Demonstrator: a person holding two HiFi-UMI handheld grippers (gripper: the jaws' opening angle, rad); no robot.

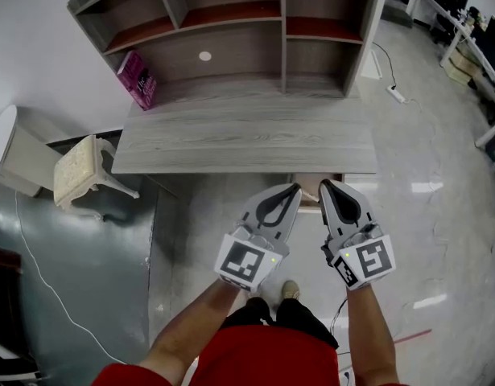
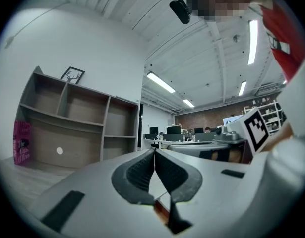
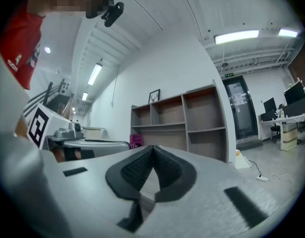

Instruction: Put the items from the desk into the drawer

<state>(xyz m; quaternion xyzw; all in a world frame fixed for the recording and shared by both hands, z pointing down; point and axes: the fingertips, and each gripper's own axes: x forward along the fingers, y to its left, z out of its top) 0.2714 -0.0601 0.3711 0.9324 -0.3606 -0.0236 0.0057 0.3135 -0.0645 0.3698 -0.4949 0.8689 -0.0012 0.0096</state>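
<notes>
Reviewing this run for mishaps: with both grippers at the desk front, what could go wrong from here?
The pink box stands on end at the desk's far left; a nudge may topple it. The left gripper and right gripper are both shut and empty, so reaching in unopened would likely shove it. The cream stool by that corner could get bumped.

The desk (image 1: pixel 247 139) is pale grey wood grain. The shelves (image 1: pixel 231 12) at 12 o'clock match it, with red-brown boards. The box (image 1: pixel 137 79) at 10 o'clock is magenta. The left gripper (image 1: pixel 292 191) and right gripper (image 1: pixel 326 186) are light grey with black pads (image 2: pixel 137 175) and black-and-white patterned cubes (image 1: pixel 245 264). The stool (image 1: pixel 80 170) at 9 o'clock is cream.
</notes>
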